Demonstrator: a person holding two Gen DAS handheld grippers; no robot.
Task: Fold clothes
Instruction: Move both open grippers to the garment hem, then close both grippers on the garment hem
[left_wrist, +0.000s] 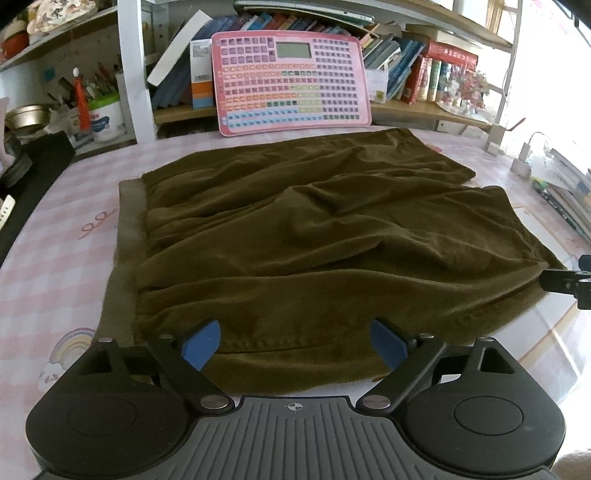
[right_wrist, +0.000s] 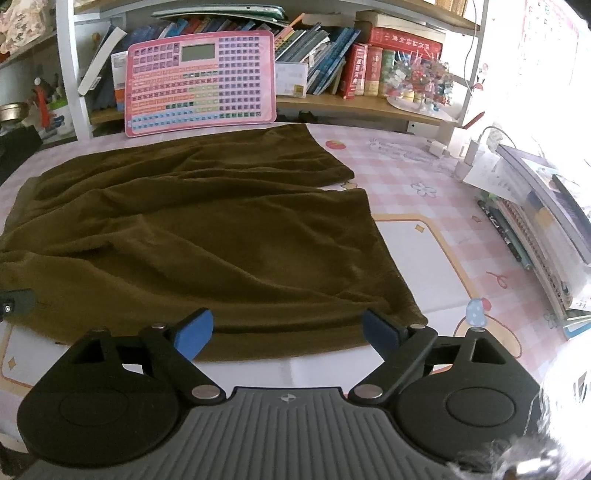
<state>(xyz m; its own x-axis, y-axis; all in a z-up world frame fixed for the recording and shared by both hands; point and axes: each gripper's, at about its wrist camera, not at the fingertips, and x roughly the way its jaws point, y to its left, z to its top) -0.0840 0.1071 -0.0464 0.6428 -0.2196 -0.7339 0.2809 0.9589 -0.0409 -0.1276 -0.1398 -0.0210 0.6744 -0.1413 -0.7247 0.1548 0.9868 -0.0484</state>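
On the counter (left_wrist: 55, 229), under a pink checked cover, a pair of dark olive shorts (left_wrist: 314, 236) lies spread out, its band to the left and its two legs reaching right, the far leg ending near the pink keyboard toy (left_wrist: 290, 79) propped against the bookshelf. The left tongs (left_wrist: 295, 345) hang over the near hem toward the waist end, blue pads spread wide with only cloth lying flat below them, nothing pinched. The right tongs (right_wrist: 286, 336) hang over the near edge of the near leg, likewise spread wide and empty.

The likeliest trouble, as I judge it, is a shallow bite. The cloth looks soft and thick, and the near edge seems doubled under, so pads closing on the top layer alone could lift one ply and drag the rest into a heap. If the two tongs rise unevenly, the fold line would skew and the legs would land crooked. The ridges across the middle could also get trapped inside a fold, leaving a lumpy result. A sweep toward the far side might bump the keyboard toy, which only leans there. On the right, a stack of books (right_wrist: 546, 236) and a charger (right_wrist: 469, 155) sit near enough that a wide swing could catch them.

The shorts look like brushed or fleecy fabric, matte and limp, with a paler waistband strip on the left. Long soft creases run from band to leg ends, and a gap separates the two legs at the right.
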